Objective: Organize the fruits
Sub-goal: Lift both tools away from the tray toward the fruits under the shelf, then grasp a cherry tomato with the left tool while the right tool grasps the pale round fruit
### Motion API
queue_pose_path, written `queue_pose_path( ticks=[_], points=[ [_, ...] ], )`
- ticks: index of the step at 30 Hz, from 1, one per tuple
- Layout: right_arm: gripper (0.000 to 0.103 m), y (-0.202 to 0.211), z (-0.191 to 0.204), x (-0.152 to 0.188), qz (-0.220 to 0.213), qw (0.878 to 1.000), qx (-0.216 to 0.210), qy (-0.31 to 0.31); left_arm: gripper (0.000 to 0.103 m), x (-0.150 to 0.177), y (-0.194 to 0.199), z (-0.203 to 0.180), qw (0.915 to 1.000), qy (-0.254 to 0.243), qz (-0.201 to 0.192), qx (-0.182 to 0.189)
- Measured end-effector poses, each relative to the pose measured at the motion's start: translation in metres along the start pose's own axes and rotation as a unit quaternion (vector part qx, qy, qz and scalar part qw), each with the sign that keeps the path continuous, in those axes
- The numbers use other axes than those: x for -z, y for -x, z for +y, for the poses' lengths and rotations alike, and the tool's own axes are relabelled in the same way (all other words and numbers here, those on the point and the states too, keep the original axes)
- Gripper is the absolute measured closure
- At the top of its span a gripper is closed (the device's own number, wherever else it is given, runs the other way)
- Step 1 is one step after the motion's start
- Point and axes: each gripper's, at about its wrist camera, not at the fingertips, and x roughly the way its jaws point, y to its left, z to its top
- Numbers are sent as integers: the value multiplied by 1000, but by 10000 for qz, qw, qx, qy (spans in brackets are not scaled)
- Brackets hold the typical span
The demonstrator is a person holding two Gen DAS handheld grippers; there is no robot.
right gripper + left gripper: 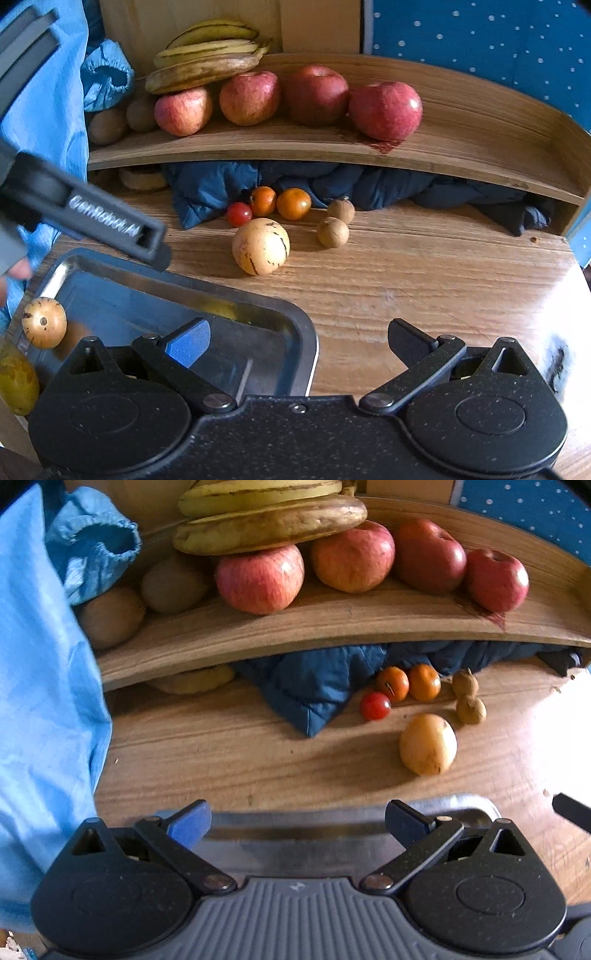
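Fruits are lying loose on the table [406, 280], a yellow melon [260, 246] ahead of the right hand-held gripper [299, 341]; both it and the left hand-held gripper [298, 821] are gaping empty.

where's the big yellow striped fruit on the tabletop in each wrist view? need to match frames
Left wrist: yellow round fruit right of centre, on the table, beyond the open left gripper.
Right wrist: same fruit left of centre, past the metal tray.
Shared landmark: the small red tomato sits just behind it, toward the shelf, in both views.
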Motion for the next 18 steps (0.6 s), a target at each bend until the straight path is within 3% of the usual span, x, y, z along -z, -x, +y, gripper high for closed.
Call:
queue_pose_path(
  ticks=[18],
  points=[
    [1,-40,2,-19,55,9996,-68,-252,1,-48,-45,-7,9990,208,181,349]
  ],
)
